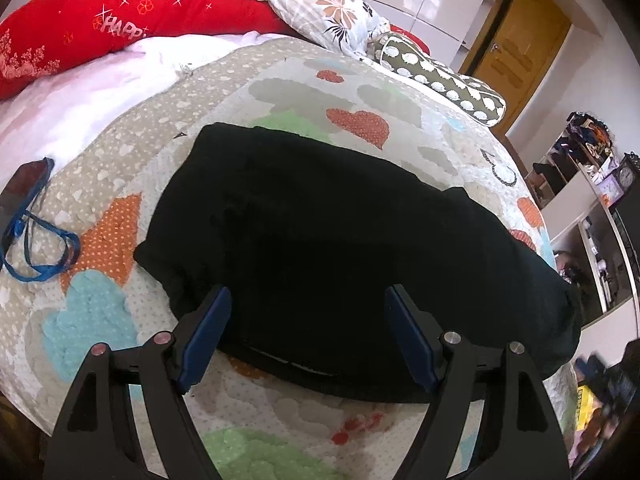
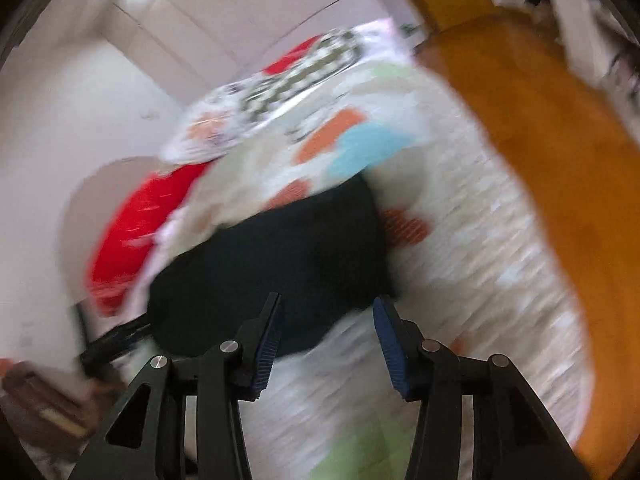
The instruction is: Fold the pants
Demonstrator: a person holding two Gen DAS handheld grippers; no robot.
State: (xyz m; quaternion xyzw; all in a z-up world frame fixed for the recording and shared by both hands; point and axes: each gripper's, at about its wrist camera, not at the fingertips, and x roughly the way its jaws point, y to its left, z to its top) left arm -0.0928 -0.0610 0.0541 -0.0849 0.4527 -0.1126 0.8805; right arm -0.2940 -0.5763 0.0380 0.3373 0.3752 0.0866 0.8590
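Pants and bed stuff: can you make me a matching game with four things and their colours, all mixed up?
Things:
1. pants
2. long pillow with stars on it
3. strap lying on the quilt
4. door

Colours:
A. blue
B. yellow-brown
C. black
D. red

Right pairs: 1-C, 2-D, 3-A, 4-B.
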